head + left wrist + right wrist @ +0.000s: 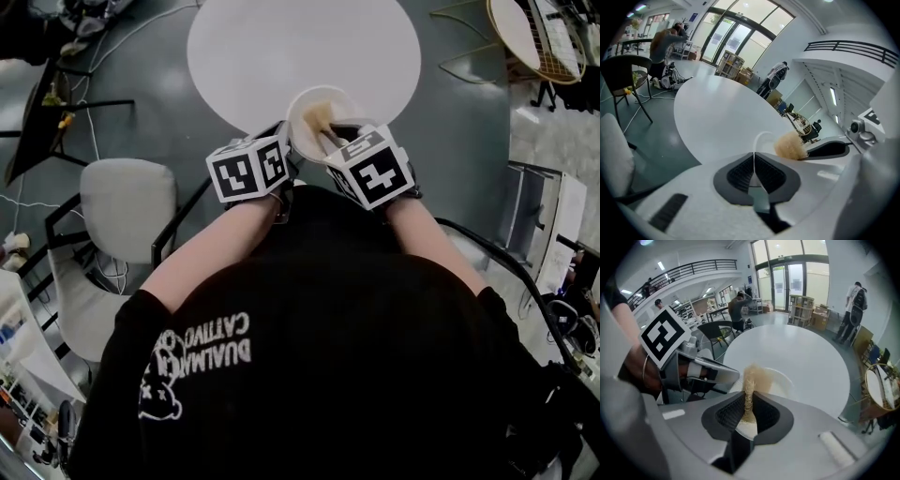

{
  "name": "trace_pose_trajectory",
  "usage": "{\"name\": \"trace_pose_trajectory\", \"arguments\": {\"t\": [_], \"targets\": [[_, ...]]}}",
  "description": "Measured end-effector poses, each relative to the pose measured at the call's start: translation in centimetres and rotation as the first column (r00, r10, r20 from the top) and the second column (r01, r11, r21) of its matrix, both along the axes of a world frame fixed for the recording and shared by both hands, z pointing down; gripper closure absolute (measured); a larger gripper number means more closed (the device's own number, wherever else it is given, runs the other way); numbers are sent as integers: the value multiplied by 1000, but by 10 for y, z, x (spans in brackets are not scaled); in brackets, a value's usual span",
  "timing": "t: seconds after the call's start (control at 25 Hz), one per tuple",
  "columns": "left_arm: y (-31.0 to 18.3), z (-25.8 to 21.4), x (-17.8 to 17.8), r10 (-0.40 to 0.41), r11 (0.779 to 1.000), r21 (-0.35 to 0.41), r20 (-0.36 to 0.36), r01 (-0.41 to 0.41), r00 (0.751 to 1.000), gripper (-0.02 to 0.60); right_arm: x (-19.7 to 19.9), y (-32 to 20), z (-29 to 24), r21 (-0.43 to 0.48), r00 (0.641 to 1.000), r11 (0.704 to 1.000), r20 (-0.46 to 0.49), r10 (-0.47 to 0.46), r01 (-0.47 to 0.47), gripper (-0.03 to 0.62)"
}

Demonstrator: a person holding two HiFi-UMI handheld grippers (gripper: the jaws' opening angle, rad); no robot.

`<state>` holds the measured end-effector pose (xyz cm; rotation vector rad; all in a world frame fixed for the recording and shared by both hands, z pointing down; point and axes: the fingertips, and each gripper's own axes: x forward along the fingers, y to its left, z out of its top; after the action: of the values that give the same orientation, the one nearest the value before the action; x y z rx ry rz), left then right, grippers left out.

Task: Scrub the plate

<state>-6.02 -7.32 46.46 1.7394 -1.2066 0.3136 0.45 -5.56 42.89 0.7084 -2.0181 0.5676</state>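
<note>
To your left, a pale chair stands beside the round white table. Your left gripper has its jaws pinched nearly together on the thin rim of the plate. The plate is at the table's near edge, just ahead of you; whether it rests on the tabletop cannot be told. A tan brush has its bristle head over the plate's face. Your right gripper, close beside the left one, clamps the brush's twisted stem between its jaws.
</note>
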Motion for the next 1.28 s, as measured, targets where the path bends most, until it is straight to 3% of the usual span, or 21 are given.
{"name": "trace_pose_trajectory", "arguments": {"t": [0.2,0.4,0.64,1.28], "targets": [[4,-4,-1,-29,1000,11,-28,29,999,572,-27,16,10,0,996,996,6,-90,90,540],[8,-1,-6,-87,996,15,-74,89,993,572,-27,23,21,-50,997,995,7,-83,83,540],[7,-1,-7,-80,997,19,-53,81,995,571,-16,31,27,-70,996,994,-11,-85,84,540],[6,0,-5,-25,999,24,11,25,1000,571,43,33,33,-76,995,994,-68,70,-75,539]]}}
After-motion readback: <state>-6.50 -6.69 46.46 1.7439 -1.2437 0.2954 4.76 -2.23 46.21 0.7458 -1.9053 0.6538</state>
